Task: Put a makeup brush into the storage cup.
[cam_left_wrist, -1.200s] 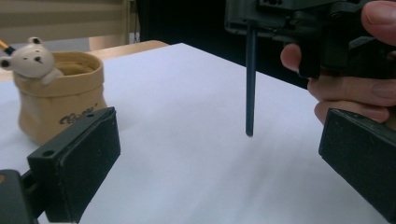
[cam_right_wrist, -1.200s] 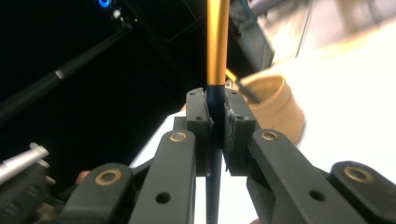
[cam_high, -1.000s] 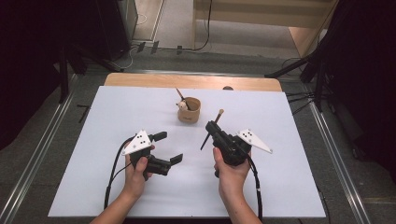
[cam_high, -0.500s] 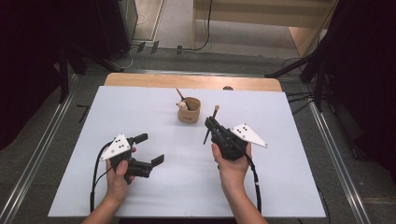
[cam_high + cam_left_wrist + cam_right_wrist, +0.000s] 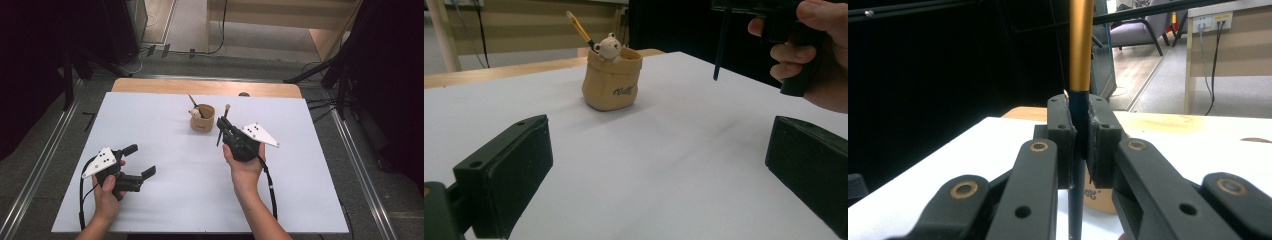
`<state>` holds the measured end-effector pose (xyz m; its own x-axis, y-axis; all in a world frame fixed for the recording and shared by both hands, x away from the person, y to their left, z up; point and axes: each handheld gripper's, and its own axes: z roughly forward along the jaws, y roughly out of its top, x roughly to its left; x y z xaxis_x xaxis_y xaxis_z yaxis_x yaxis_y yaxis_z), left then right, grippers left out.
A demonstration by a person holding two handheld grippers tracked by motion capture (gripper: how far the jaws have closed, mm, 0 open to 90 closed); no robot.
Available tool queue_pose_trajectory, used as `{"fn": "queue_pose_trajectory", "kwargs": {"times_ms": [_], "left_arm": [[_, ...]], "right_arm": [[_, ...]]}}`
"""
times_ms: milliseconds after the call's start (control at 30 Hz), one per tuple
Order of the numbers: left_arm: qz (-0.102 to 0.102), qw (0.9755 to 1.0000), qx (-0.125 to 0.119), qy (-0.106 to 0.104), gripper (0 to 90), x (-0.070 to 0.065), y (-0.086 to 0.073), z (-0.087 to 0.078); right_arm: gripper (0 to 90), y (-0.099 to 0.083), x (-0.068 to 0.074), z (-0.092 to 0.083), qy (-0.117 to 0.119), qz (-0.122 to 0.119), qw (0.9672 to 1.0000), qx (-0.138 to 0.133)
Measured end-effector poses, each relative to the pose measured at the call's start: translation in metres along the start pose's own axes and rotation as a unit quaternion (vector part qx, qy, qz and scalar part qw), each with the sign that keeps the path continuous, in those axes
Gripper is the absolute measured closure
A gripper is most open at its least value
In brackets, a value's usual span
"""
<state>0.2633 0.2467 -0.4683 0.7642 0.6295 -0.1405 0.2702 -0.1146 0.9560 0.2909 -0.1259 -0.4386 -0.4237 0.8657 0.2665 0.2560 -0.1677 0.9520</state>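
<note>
I have a pen pinched tight in my right gripper. The pen stands almost straight up, its dark tip pointing down, with its gold upper part rising above the jaws. The little cup shaped like a sack sits at about ten o'clock from that gripper, very near it. A tiny bear and another pen already poke out of it.

I think I am on the carrying step: the pen is up off the table but not in the cup. Next I must bring the tip over the cup's mouth, lower it in, then let go.

My left gripper is wide open and holds nothing. It waits at eight o'clock from the cup, well apart.

The table is white and flat, with a wooden strip at twelve o'clock. The floor beyond is grey, and dark curtains hang at both sides.
</note>
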Motion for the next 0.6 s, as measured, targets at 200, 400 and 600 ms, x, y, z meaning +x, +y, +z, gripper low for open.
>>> {"fn": "queue_pose_trajectory", "kwargs": {"times_ms": [200, 400, 600], "left_arm": [[-0.001, 0.9999, -0.003, 0.011, 0.0, 0.006, -0.003, -0.011], [0.008, 0.9996, -0.005, 0.027, 0.0, 0.010, -0.008, -0.022], [0.006, 0.9993, -0.003, 0.036, 0.0, 0.015, -0.012, -0.032]], "right_arm": [[84.4, 0.003, -0.002, 0.008, -0.004, -0.008, 1.0000, -0.002], [84.4, 0.007, -0.004, 0.016, -0.005, -0.016, 0.9999, -0.003], [84.4, 0.013, -0.004, 0.024, -0.008, -0.026, 0.9996, -0.002]]}}
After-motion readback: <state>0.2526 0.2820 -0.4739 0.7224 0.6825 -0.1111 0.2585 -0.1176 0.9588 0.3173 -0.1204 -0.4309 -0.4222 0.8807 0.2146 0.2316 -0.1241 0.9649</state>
